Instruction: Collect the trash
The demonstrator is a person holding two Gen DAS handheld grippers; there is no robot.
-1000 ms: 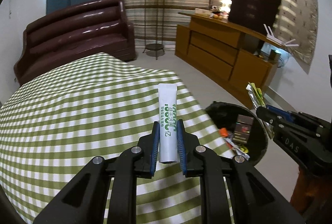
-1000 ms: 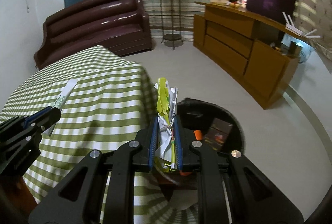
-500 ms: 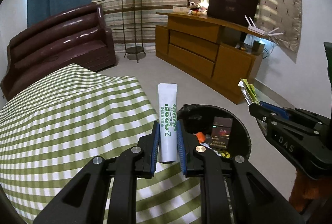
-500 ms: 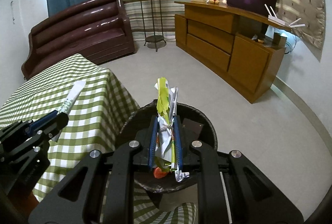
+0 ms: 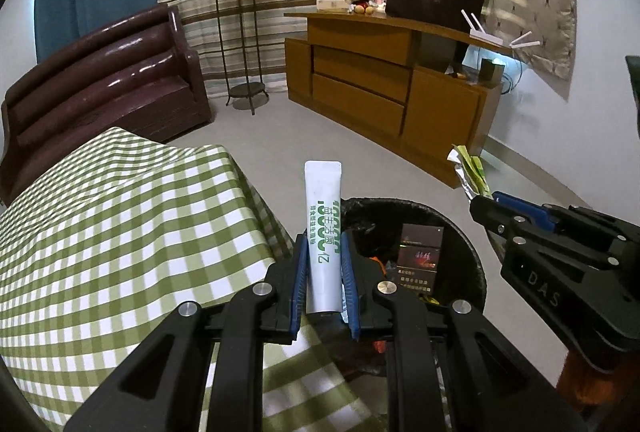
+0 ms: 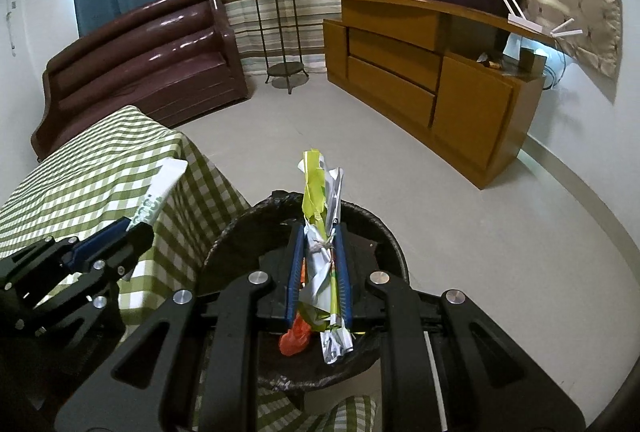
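My left gripper (image 5: 323, 244) is shut on a white tube with green print (image 5: 322, 207), held upright over the table's right edge beside the black bin (image 5: 464, 232). The bin holds a dark cigarette pack (image 5: 420, 256) and orange scraps. My right gripper (image 6: 319, 236) is shut on a crumpled yellow-green and silver wrapper (image 6: 318, 199), right above the bin (image 6: 384, 232). The right gripper also shows in the left wrist view (image 5: 486, 205), with the wrapper (image 5: 468, 167). The left gripper (image 6: 134, 228) and tube (image 6: 160, 187) show in the right wrist view.
A table with a green checked cloth (image 5: 120, 232) lies to the left of the bin. A dark brown sofa (image 5: 104, 79), a plant stand (image 5: 238, 43) and a wooden sideboard (image 5: 380, 83) stand farther back across grey floor (image 6: 460, 211).
Both grippers have moved right, from over the table toward the bin. The right gripper with the wrapper now hangs over the bin opening; the left with the tube has reached the table's edge.
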